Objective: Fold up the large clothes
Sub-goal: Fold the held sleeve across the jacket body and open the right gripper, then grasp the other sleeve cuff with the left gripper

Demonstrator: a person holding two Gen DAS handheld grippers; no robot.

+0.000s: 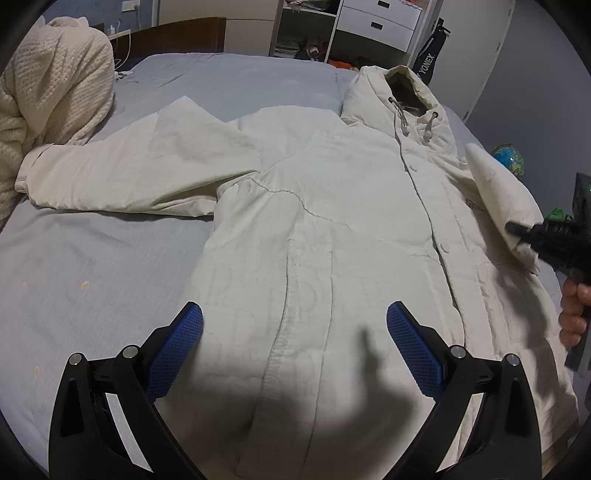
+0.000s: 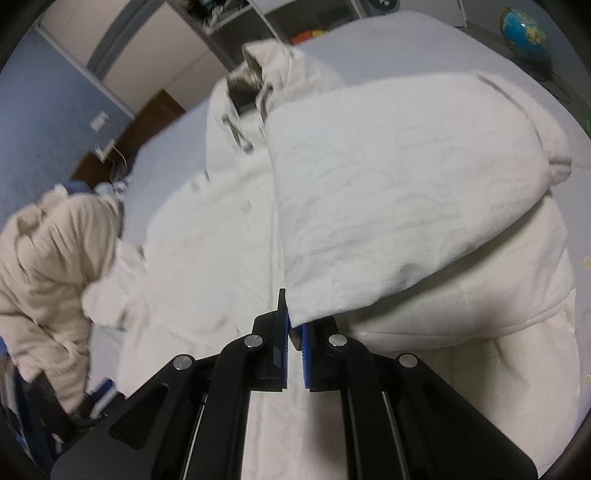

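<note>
Early stage of folding: coat (image 1: pixel 332 221) flat on bed (image 1: pixel 92 266), one sleeve (image 2: pixel 388 199) pinched in closed right gripper (image 2: pixel 293 332) and lifted across front, other sleeve (image 1: pixel 129 173) outstretched, left gripper (image 1: pixel 295 332) wide open, empty.

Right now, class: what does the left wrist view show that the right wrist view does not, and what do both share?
Only the left wrist view shows the open left gripper above the jacket, the outstretched sleeve and the white drawers. Only the right wrist view shows the right gripper shut on the folded sleeve from close up. Both show the jacket, the knitted garment, the globe and the bed.
</note>
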